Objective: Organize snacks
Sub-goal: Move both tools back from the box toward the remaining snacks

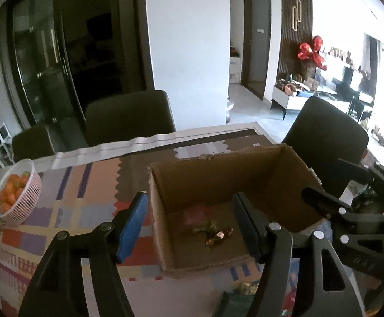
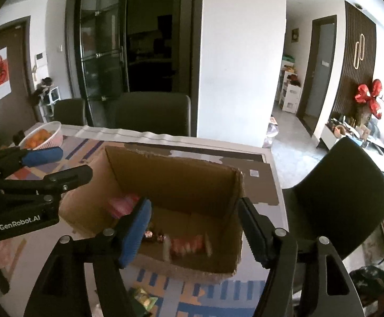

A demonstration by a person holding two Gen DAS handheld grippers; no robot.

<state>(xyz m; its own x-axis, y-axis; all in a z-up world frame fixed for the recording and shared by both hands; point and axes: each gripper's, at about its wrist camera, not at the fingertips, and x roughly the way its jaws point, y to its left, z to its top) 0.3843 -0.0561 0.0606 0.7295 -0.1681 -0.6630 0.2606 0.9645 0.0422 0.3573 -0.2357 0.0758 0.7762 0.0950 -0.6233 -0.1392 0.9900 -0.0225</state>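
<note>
An open cardboard box (image 1: pixel 260 169) stands on the table; it also shows in the right wrist view (image 2: pixel 181 177). Small wrapped candies (image 1: pixel 215 231) and a pink packet (image 1: pixel 195 215) lie on its floor. In the right wrist view a blurred pink and white snack packet (image 2: pixel 188 245) is in the box below my right gripper (image 2: pixel 192 227), which is open and empty above the box. My left gripper (image 1: pixel 192 223) is open and empty over the box's left wall. Each gripper shows in the other's view, the left (image 2: pixel 46 166) and the right (image 1: pixel 331 185).
A white basket of oranges (image 1: pixel 16 195) stands at the table's far left. A patterned cloth (image 1: pixel 67 211) covers the table. Green snack packets (image 2: pixel 144 299) lie in front of the box. Dark chairs (image 1: pixel 128 117) stand behind and to the right (image 2: pixel 342 195).
</note>
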